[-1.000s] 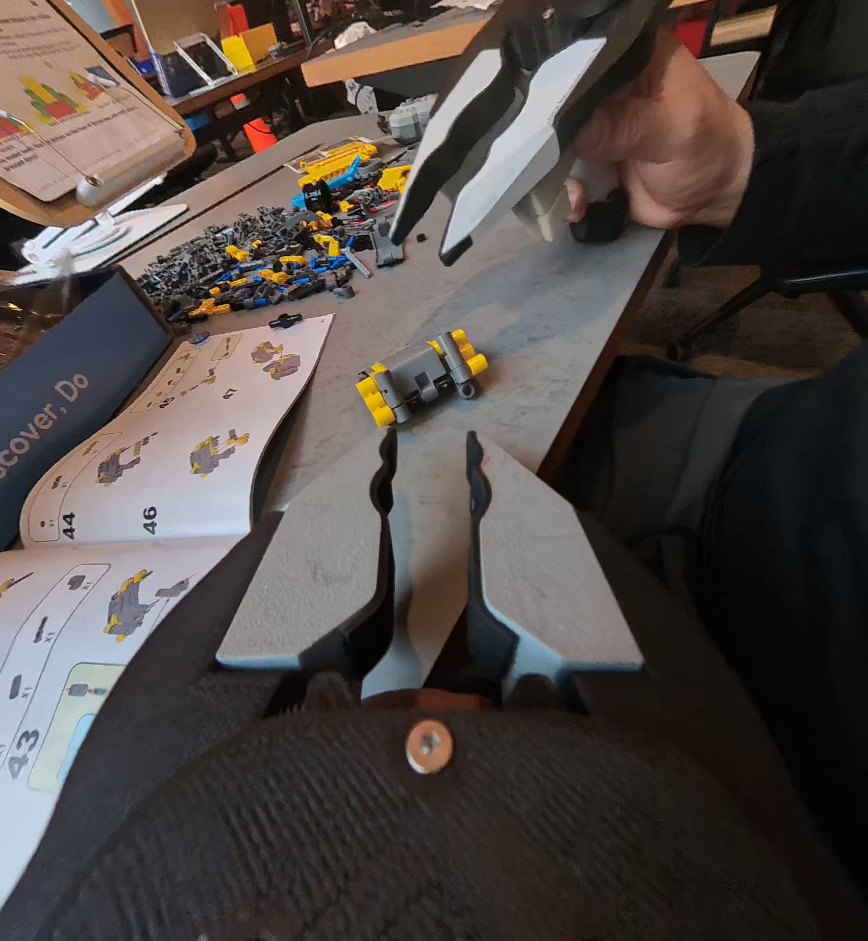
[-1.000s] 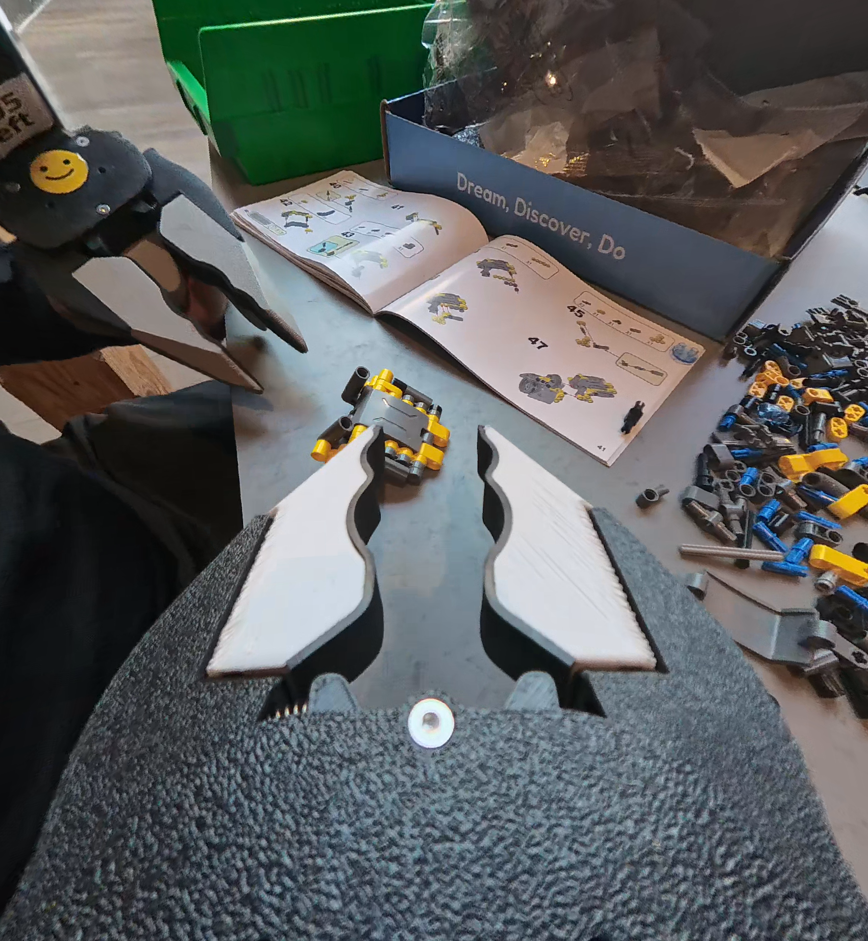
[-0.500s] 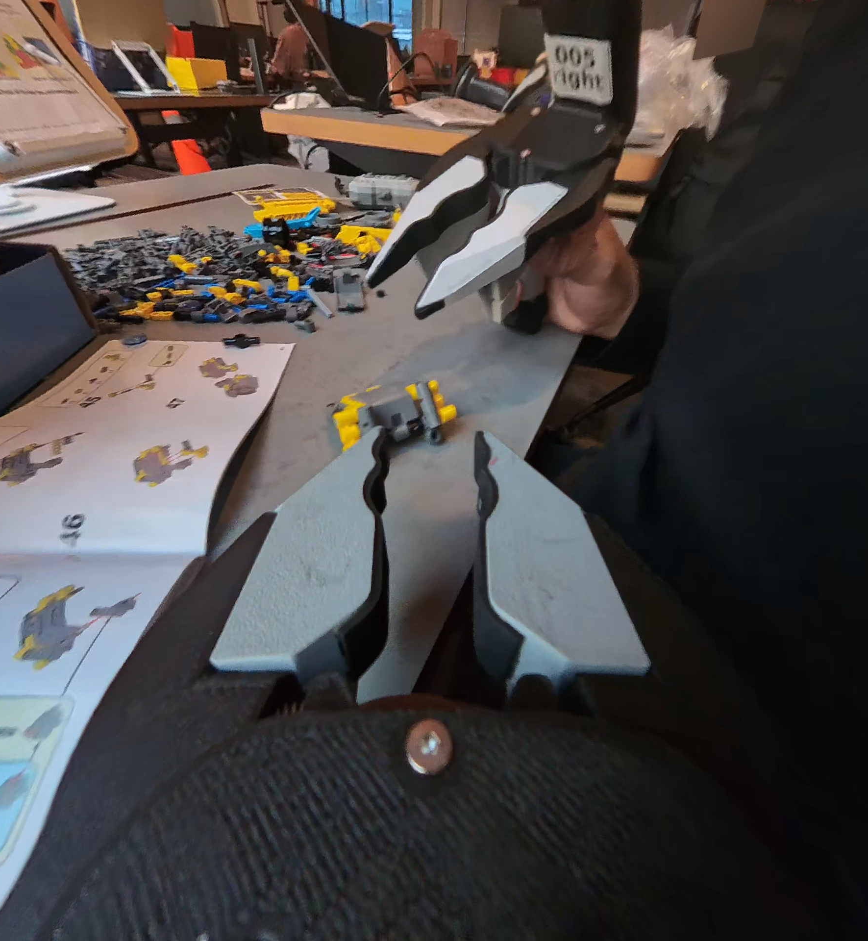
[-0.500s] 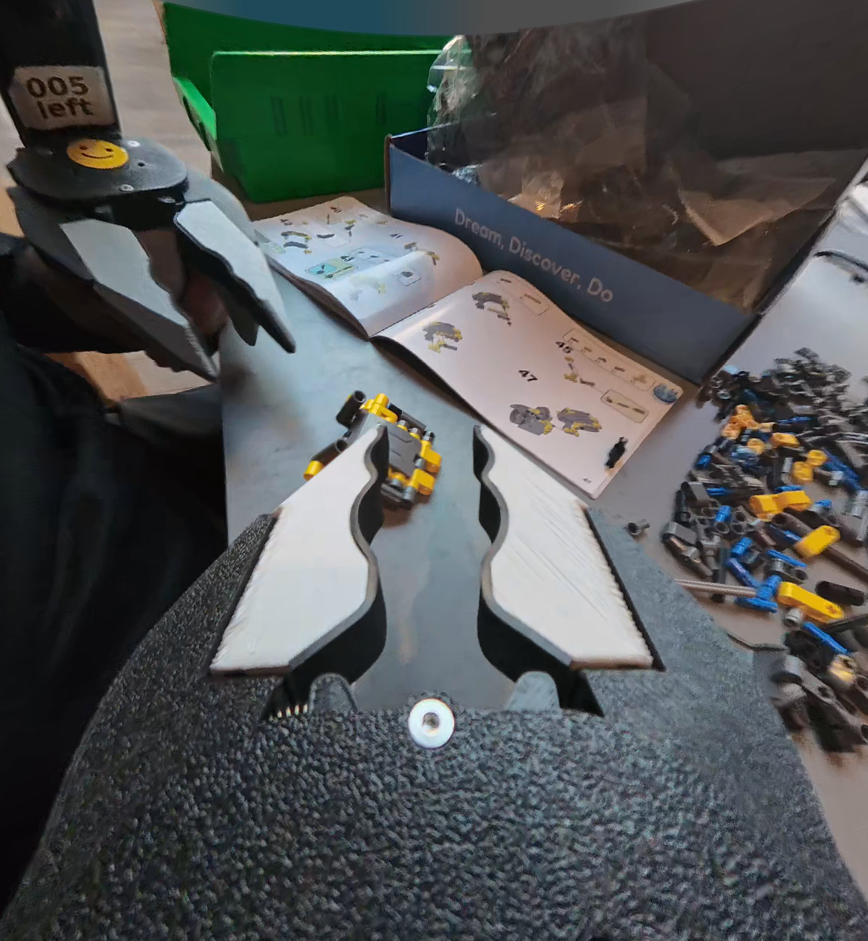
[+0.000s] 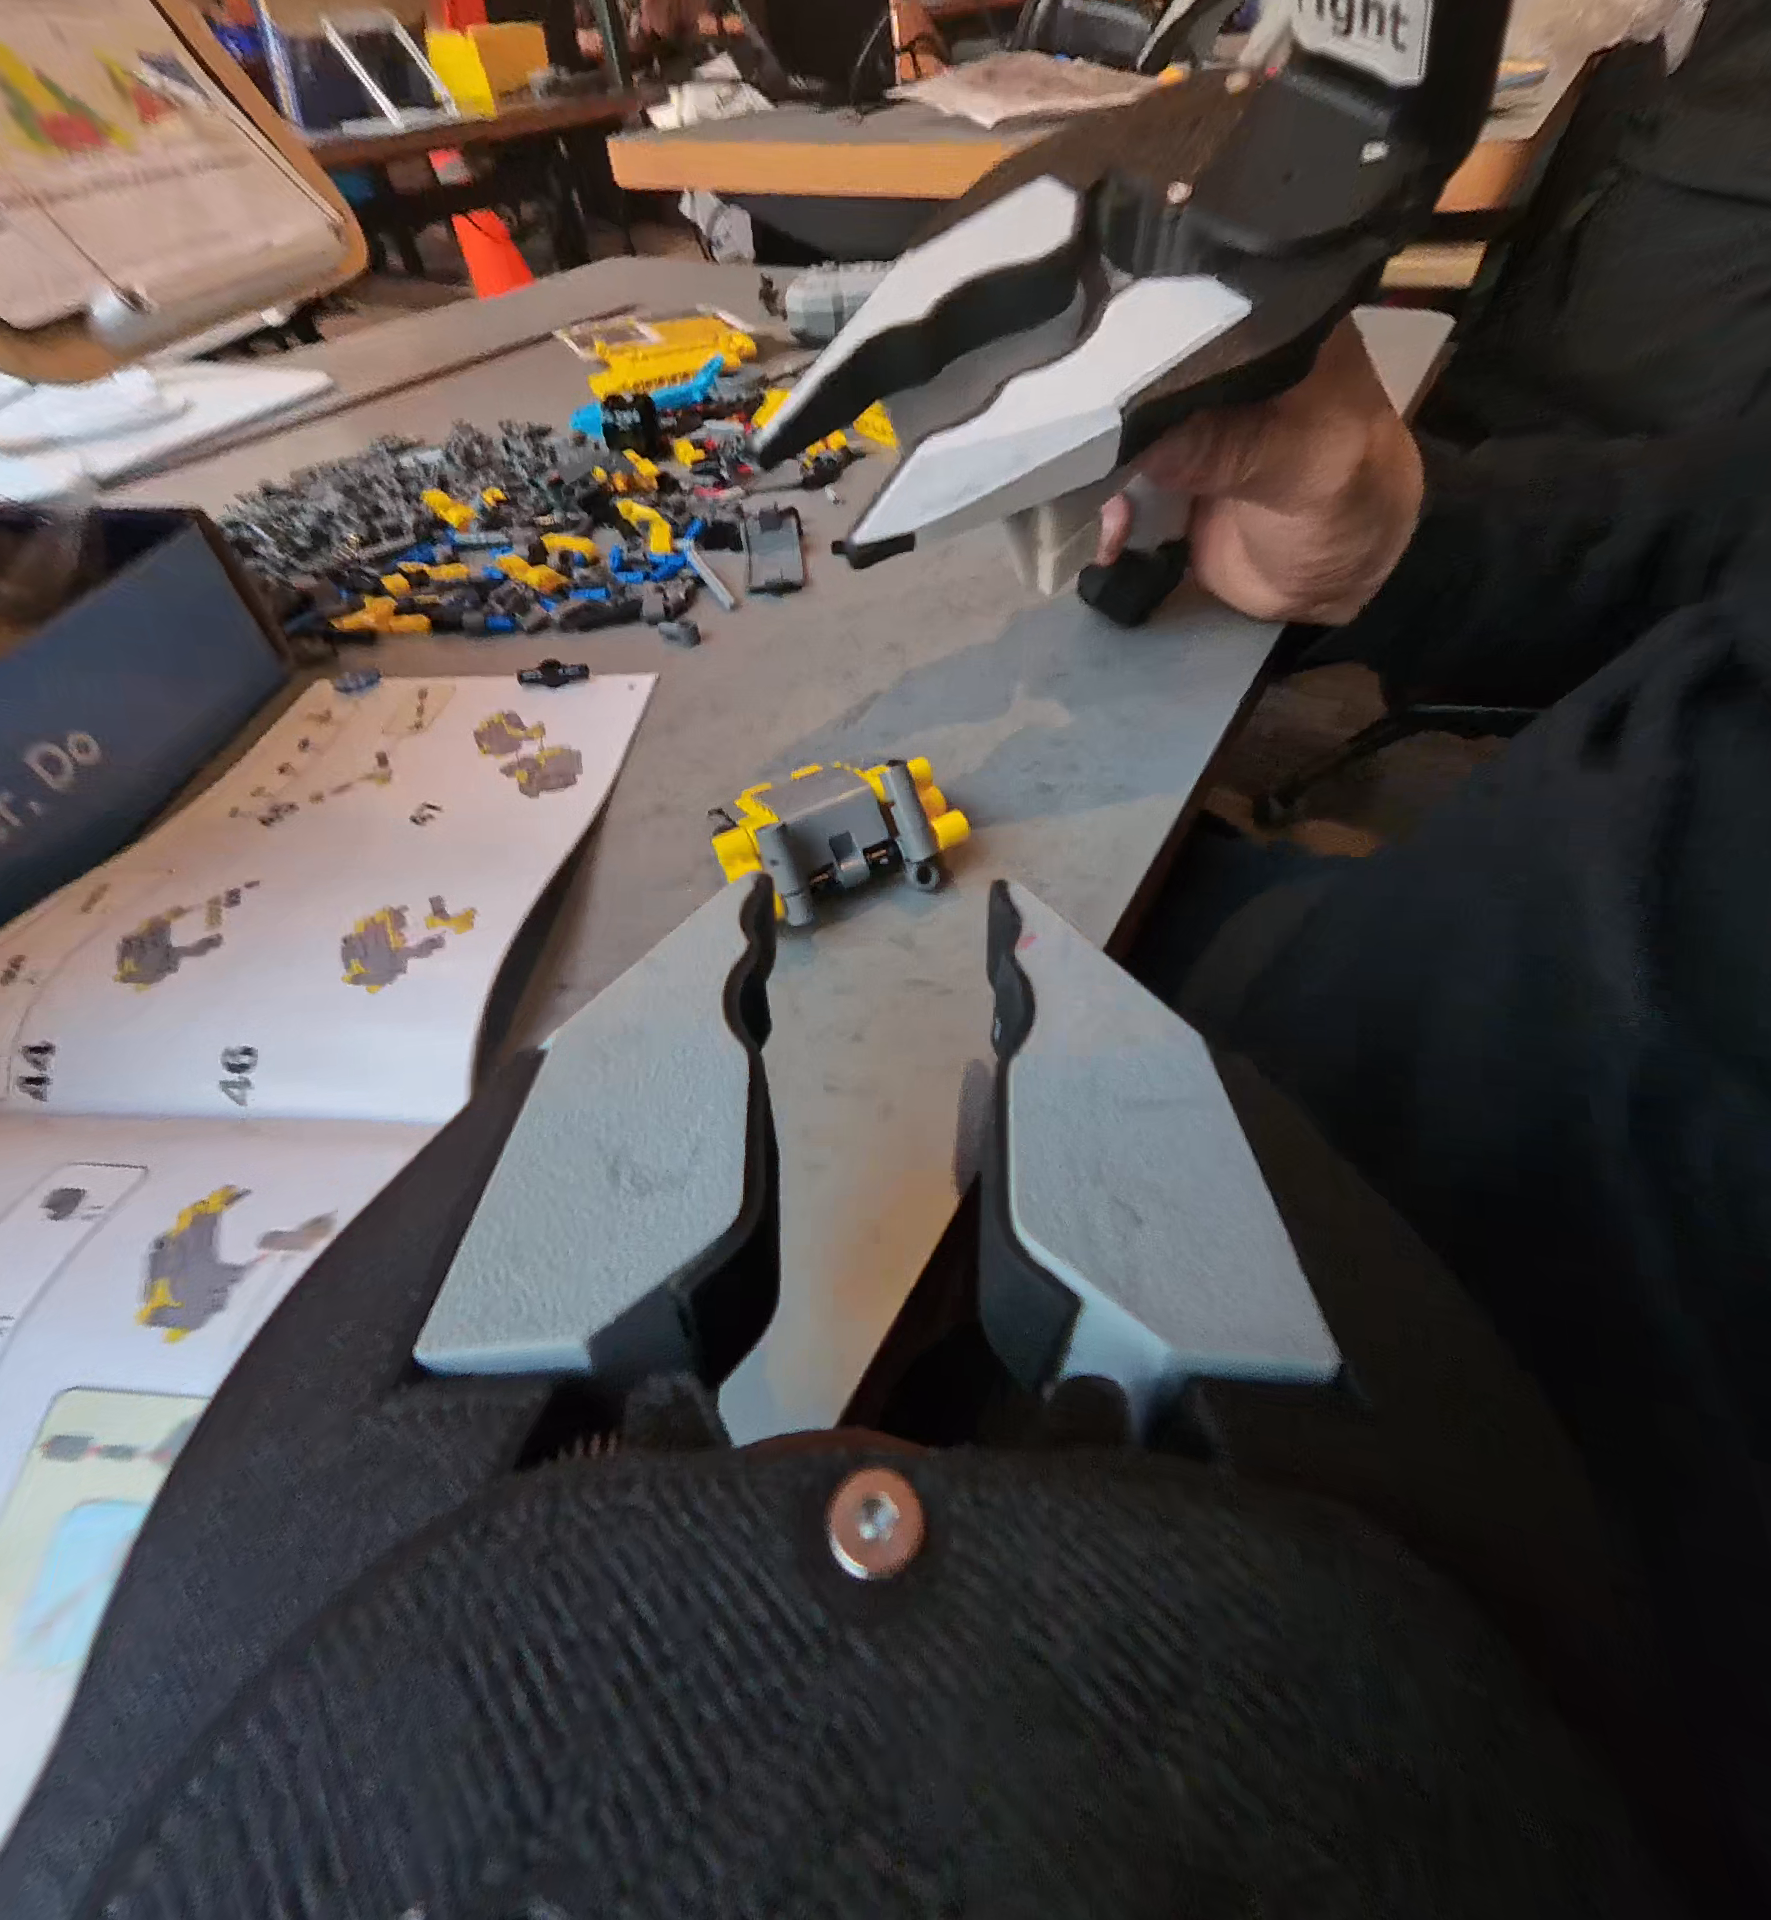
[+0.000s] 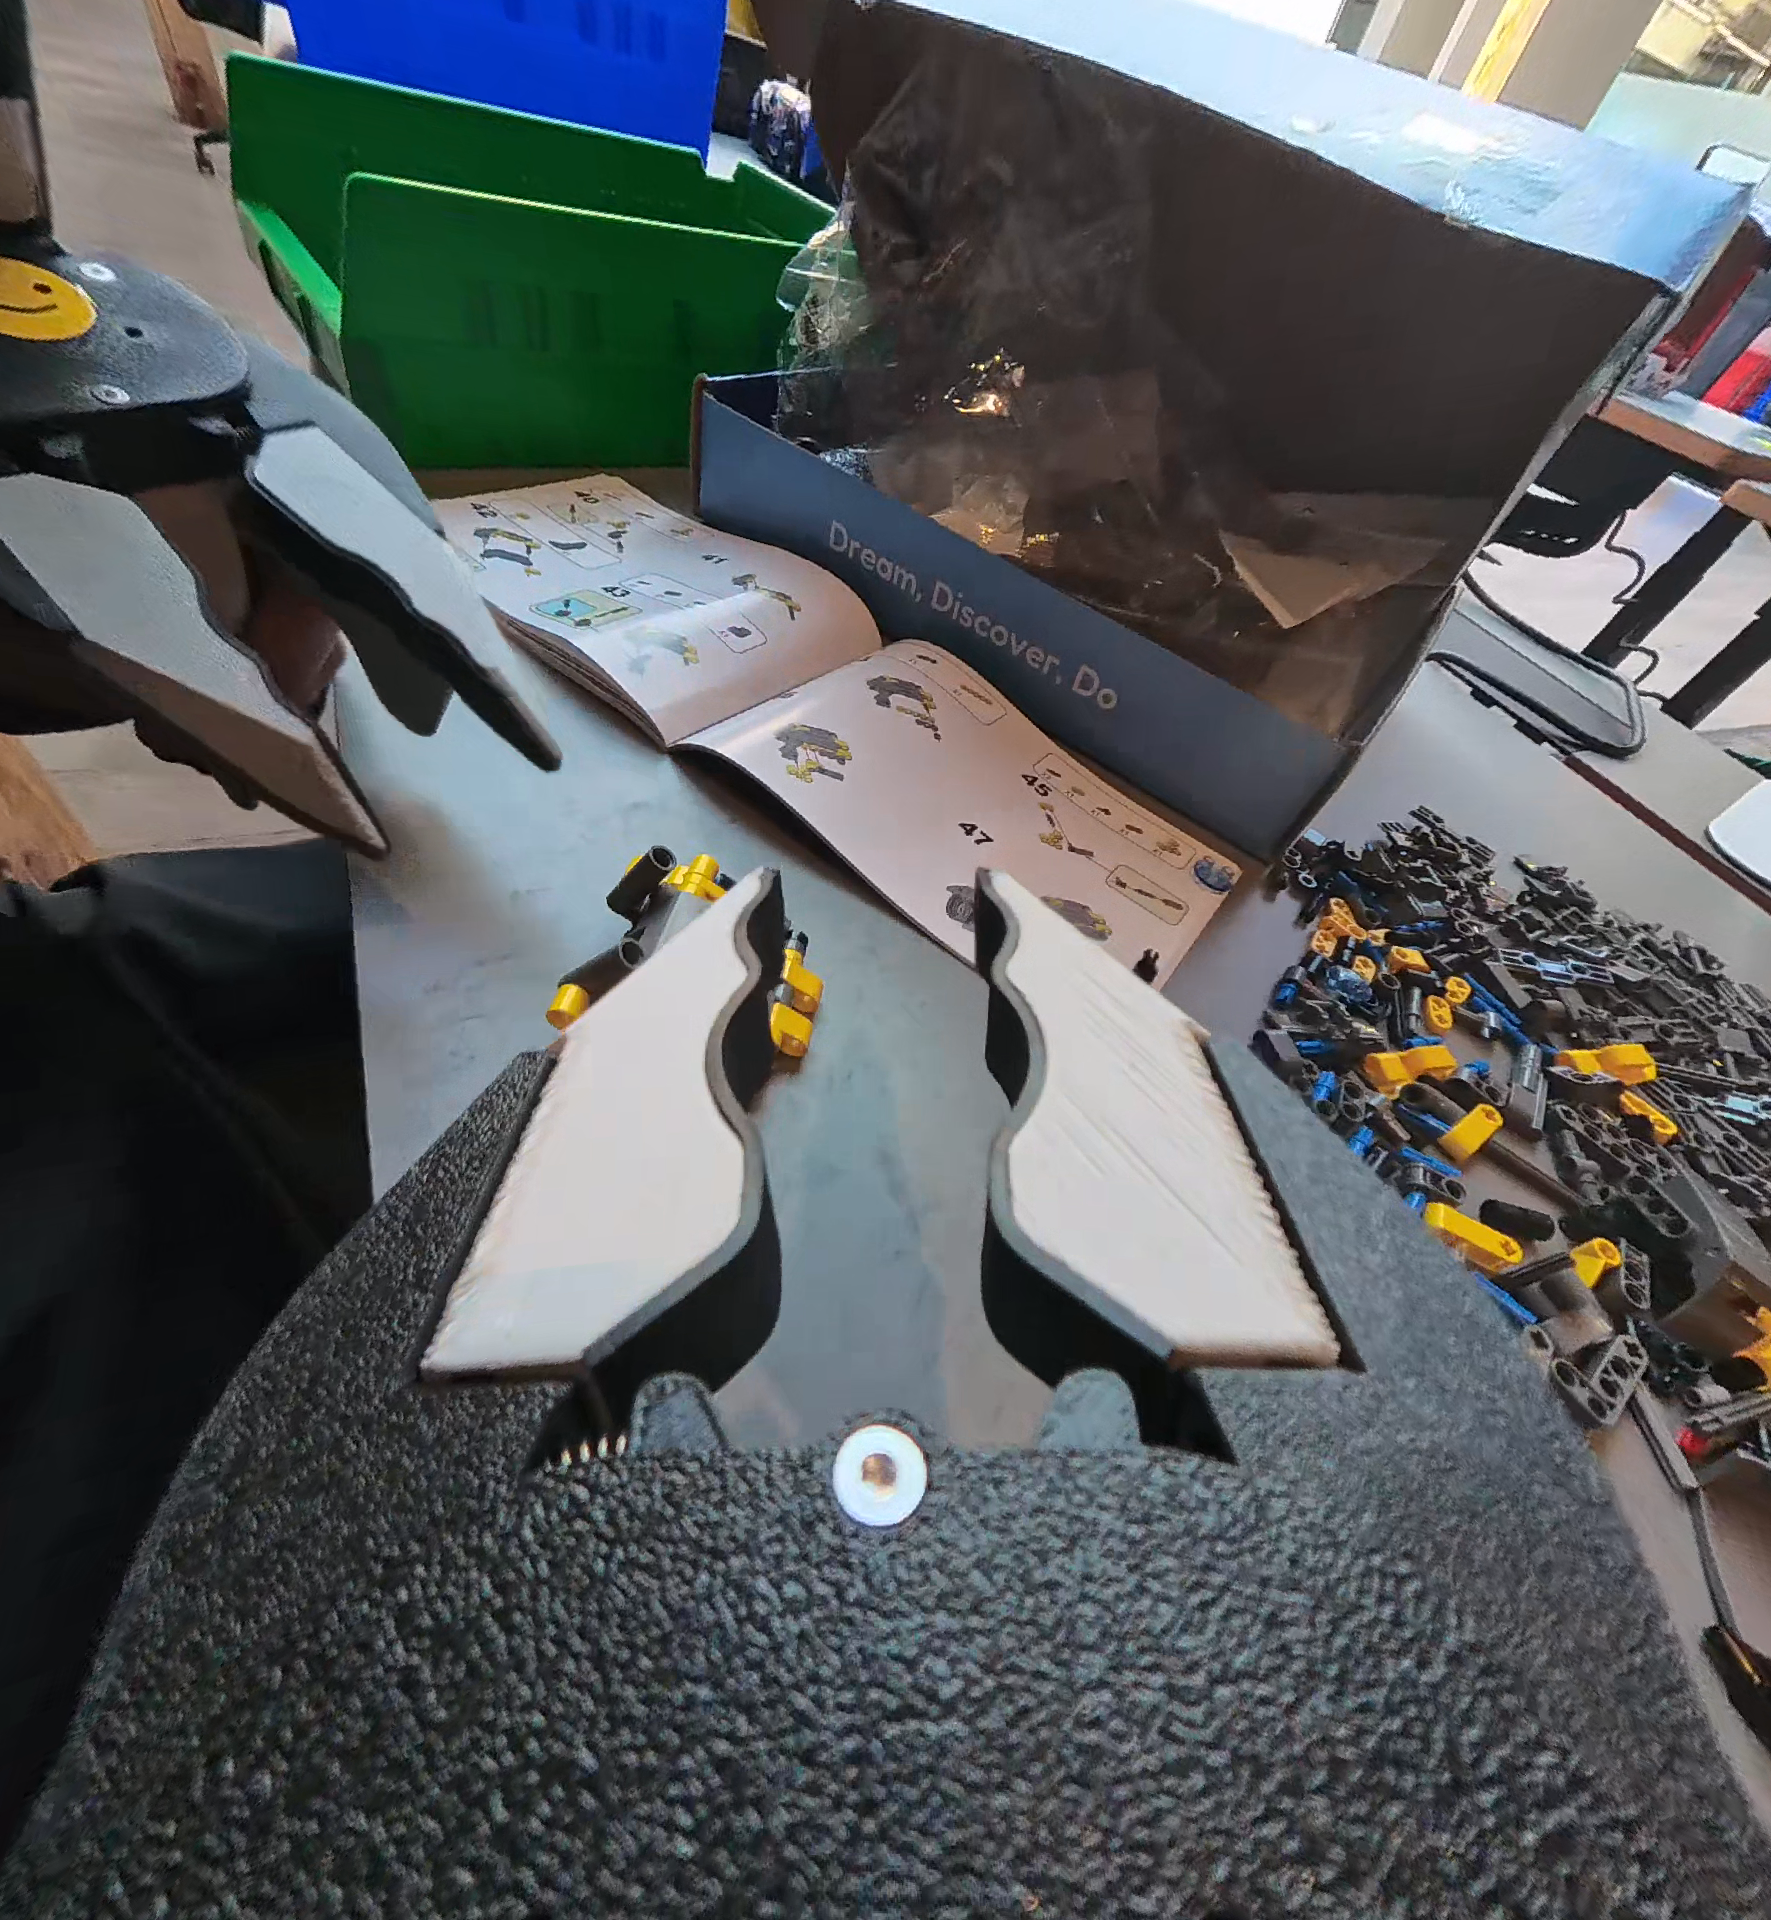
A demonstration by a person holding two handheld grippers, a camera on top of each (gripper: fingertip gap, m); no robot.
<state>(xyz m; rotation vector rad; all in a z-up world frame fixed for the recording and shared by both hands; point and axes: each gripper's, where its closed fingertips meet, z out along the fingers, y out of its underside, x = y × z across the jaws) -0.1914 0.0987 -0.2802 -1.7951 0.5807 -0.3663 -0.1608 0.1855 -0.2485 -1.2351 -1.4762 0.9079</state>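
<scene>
Centrally, a small grey-and-yellow assembly of plastic building pieces [image 5: 831, 826] lies on the grey tabletop [image 5: 974, 665], close to the table's near edge. The left gripper [image 5: 873, 906] hangs just short of it, its two pale-grey fingers with wavy black inner edges spread apart and holding nothing; the left fingertip sits just beside the assembly's near corner. In the right wrist view the same assembly [image 6: 689, 940] lies partly hidden behind the left finger of the right gripper [image 6: 879, 896], whose pale fingers are likewise spread and empty, with bare tabletop [image 6: 465, 935] showing between them. In the left wrist view the right gripper [image 5: 813, 499] is held above the table beyond the assembly, gripped by a hand [image 5: 1286, 509] in a dark sleeve.

Just beside the assembly lies an open white instruction booklet [image 5: 341, 883] with printed building diagrams, its pages curling upward. Behind the booklet stands a dark-blue cardboard box [image 6: 1016, 644] holding crumpled clear plastic bags [image 6: 1120, 436]. A spread heap of loose black, grey, blue and yellow plastic pieces [image 6: 1546, 1049] covers the table beyond the booklet's outer edge. Behind the box stand green plastic bins [image 6: 548, 312], with a blue one behind them. A tilted board bearing a printed sheet [image 5: 122, 177] stands at the far left in the left wrist view.
</scene>
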